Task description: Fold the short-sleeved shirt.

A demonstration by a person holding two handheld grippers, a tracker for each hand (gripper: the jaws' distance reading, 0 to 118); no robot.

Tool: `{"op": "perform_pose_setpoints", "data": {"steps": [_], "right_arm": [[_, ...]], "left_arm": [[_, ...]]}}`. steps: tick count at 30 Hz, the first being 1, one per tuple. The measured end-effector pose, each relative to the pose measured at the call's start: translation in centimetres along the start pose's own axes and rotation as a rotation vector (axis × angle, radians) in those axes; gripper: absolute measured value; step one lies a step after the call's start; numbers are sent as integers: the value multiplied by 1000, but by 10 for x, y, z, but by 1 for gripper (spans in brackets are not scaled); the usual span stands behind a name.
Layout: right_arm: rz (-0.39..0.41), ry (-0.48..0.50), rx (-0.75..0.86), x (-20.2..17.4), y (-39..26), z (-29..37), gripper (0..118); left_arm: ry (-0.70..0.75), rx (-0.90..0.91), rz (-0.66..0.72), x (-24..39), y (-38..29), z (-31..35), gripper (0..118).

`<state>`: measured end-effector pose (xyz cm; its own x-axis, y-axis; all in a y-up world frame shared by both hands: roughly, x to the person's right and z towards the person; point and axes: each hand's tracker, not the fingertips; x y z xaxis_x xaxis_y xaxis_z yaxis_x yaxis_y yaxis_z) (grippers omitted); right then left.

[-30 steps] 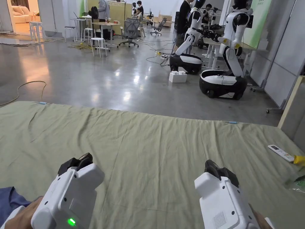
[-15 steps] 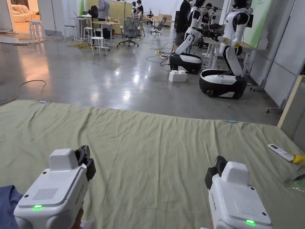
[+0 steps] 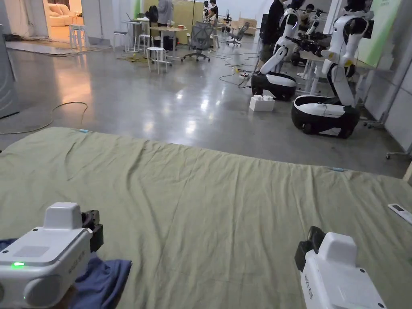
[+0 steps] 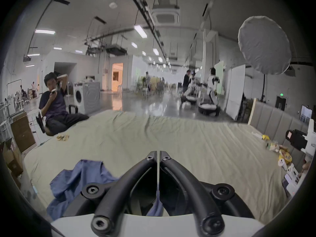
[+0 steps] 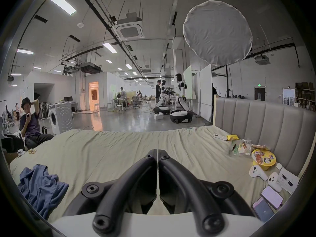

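A crumpled blue shirt lies bunched at the near left of a bed covered by a pale green sheet. It also shows low on the left as the blue shirt in the left gripper view and the blue shirt in the right gripper view. My left gripper hovers just above the shirt, jaws pressed together on nothing. My left gripper has nothing between its tips. My right gripper is held over bare sheet at the near right. My right gripper is shut and empty too.
A grey padded headboard bounds the bed's right side, with a remote, snack packets, a yellow bowl, white controllers and phones beside it. A seated person is past the far left corner. Robots stand on the floor beyond.
The head camera has turned left and dipped, bringing the blue shirt into view by my left gripper. Both grippers have pulled back toward me and sit lower in the picture.
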<state>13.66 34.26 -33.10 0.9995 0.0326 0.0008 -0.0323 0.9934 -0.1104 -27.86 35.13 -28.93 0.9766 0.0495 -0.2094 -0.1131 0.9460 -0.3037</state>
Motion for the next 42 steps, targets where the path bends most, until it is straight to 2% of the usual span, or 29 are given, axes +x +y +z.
{"op": "perform_pose_setpoints", "data": {"steps": [7, 12, 14, 15, 16, 17, 18, 19, 22, 26, 27, 29, 32, 33, 35, 36, 37, 39, 42], "right_arm": [[6, 35, -36, -12, -9, -5, 2], [38, 61, -60, -21, -16, -9, 2], [43, 67, -75, -25, -19, -11, 2], [46, 72, -83, -27, -20, -12, 2], [49, 80, -95, -29, -21, -14, 2], [55, 89, -113, -31, -23, -15, 2], [58, 95, -123, -34, -25, -17, 2], [66, 99, -129, -36, -28, -17, 2], [81, 105, -150, -42, -34, -20, 2], [85, 113, -175, -47, -41, -21, 2], [88, 113, -180, -48, -42, -21, 2], [94, 117, -184, -49, -44, -22, 2], [106, 123, -188, -49, -45, -20, 2], [112, 123, -187, -49, -47, -19, 2], [119, 121, -189, -49, -48, -18, 2], [119, 121, -192, -48, -49, -18, 2], [117, 120, -196, -47, -50, -18, 2], [114, 119, -200, -46, -52, -17, 2], [114, 113, -202, -43, -55, -16, 2]], "left_arm": [[-25, -327, 86, -87, -14, -9, 2], [34, -494, 41, -137, -37, -27, 4], [38, -528, 52, -154, -48, -36, 25], [42, -523, 74, -159, -51, -40, 45], [44, -550, 92, -163, -56, -45, 75], [44, -586, 117, -168, -62, -48, 92], [49, -621, 131, -171, -68, -53, 103], [29, -653, 142, -171, -74, -57, 104], [19, -677, 161, -174, -94, -67, 104], [127, -767, 93, -173, -123, -83, 102], [162, -797, 78, -172, -130, -88, 100], [211, -813, 46, -159, -134, -73, 85], [204, -758, 35, -144, -129, -55, 83], [207, -764, 22, -140, -122, -52, 79], [170, -739, -18, -129, -114, -42, 49], [172, -723, -33, -124, -111, -38, 24], [188, -738, -48, -133, -116, -50, 5], [182, -743, -31, -138, -117, -48, 5], [172, -717, 64, -146, -115, -45, 5]]}}
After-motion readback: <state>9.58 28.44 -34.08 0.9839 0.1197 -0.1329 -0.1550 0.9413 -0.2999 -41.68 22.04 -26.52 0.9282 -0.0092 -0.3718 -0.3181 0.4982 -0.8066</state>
